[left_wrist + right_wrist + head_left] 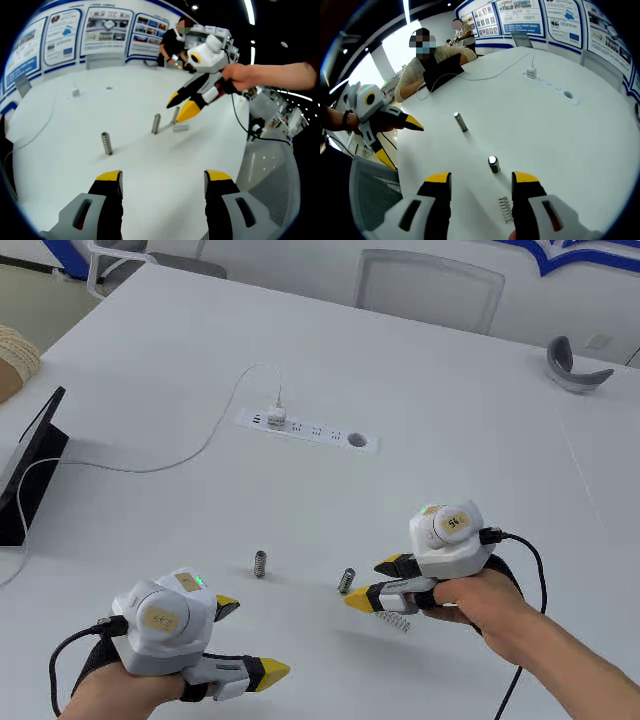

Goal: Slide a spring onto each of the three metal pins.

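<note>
Two short upright pins wear springs: one (pixel 260 563) (pixel 106 143) (pixel 460 121) mid-table, the other (pixel 346 581) (pixel 156 123) (pixel 493 164) just left of my right gripper (pixel 368 583) (pixel 187 105). A loose spring (pixel 395 621) (pixel 181 128) (pixel 505 209) lies flat under that gripper, between its open jaws in the right gripper view (pixel 482 180). A thin upright rod (pixel 175 115) stands by the right gripper's yellow tip; I cannot tell if it is a bare pin. My left gripper (pixel 250 638) (pixel 164 177) (pixel 395 132) hovers open and empty at the near left.
A white power strip (pixel 305 428) with a plugged cable lies mid-table. A black laptop (pixel 25 475) sits at the left edge, a grey curved object (pixel 575 368) at the far right. A seated person (pixel 427 60) is at the laptop side. Chairs stand beyond the table.
</note>
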Available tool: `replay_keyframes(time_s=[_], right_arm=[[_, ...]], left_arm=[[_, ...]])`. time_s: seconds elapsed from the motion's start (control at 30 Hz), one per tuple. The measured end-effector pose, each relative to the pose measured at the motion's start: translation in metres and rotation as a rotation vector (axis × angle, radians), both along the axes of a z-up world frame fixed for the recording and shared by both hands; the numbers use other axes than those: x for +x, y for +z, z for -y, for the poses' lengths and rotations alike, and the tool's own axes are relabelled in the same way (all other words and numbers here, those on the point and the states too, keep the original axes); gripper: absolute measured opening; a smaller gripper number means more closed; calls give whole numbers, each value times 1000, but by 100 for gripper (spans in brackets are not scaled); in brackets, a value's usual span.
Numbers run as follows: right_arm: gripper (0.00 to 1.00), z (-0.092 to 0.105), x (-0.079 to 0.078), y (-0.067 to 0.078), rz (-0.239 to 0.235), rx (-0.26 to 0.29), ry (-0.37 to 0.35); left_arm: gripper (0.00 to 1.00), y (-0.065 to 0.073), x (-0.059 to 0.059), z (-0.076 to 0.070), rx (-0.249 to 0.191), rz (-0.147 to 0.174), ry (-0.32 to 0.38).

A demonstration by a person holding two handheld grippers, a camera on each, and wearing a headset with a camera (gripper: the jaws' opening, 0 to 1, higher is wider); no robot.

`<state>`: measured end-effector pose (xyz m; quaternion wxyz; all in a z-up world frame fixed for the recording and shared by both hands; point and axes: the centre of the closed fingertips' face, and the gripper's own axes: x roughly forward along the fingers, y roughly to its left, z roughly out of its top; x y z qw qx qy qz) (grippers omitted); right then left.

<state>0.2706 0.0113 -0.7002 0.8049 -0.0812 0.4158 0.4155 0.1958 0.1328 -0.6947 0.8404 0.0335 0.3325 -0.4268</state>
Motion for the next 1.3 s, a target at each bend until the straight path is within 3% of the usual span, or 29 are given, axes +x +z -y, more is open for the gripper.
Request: replay_keyframes(time_s=[0.3,0.67,0.9,1.1,1.3], right_arm=[[57,8,-9,10,41,78,-78],[60,30,-20,13,62,111,-159],[63,46,-29,9,63,135,-231],[65,66,-43,-4,45,134,-290],[66,83,-56,-8,36,146,-342]], left_arm=[[68,2,1,5,2,2,-6],[68,4,5,9,2,6,-5],[69,6,9,10,7,10,-9],[69,6,12,11,10,9,-6],[69,5,11,13,17,7,-14]])
